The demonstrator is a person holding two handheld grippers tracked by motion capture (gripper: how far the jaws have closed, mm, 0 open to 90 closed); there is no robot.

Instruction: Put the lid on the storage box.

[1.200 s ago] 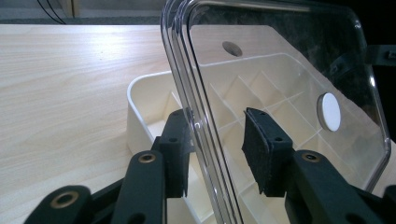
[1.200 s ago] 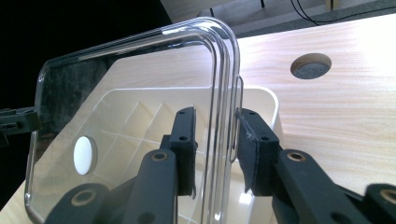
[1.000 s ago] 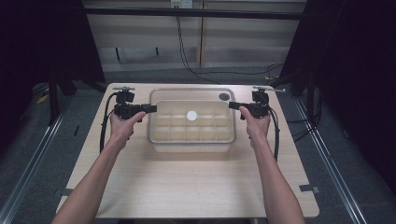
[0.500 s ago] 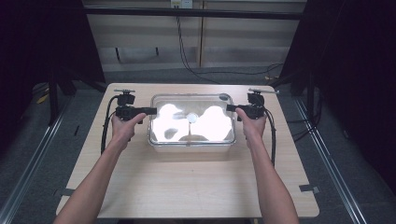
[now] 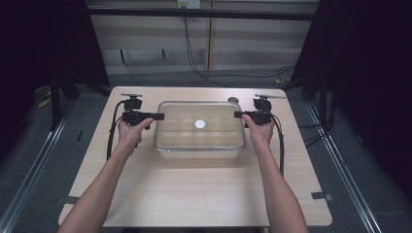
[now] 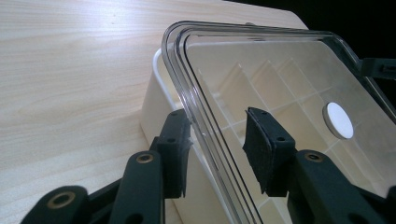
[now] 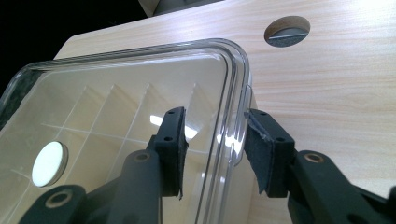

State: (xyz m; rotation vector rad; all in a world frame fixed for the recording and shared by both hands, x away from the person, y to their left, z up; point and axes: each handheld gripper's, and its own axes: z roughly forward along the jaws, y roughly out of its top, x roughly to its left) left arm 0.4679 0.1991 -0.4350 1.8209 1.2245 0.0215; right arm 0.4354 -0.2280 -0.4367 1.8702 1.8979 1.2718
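A clear lid (image 5: 214, 114) with a white round disc (image 5: 199, 124) lies on a cream box (image 5: 199, 145) divided into several compartments, at the middle of the table. My left gripper (image 5: 159, 116) is at the lid's left end and my right gripper (image 5: 237, 115) at its right end. In the left gripper view the lid's rim (image 6: 196, 107) runs between the jaws of the left gripper (image 6: 219, 149), with a gap at the pads. The right gripper (image 7: 217, 149) straddles the lid's rim (image 7: 233, 116) the same way. Both pairs of jaws have just been opening and stand open.
The light wooden table (image 5: 194, 194) has bare room in front of the box. A round cable hole (image 5: 233, 100) sits just behind the box's right corner. Black cables trail from both grippers toward the table's sides. The table's edges drop to a dark floor.
Bright glare flashed off the lid half a second ago and has gone. The right hand has sunk slightly. The left hand has stayed in place.
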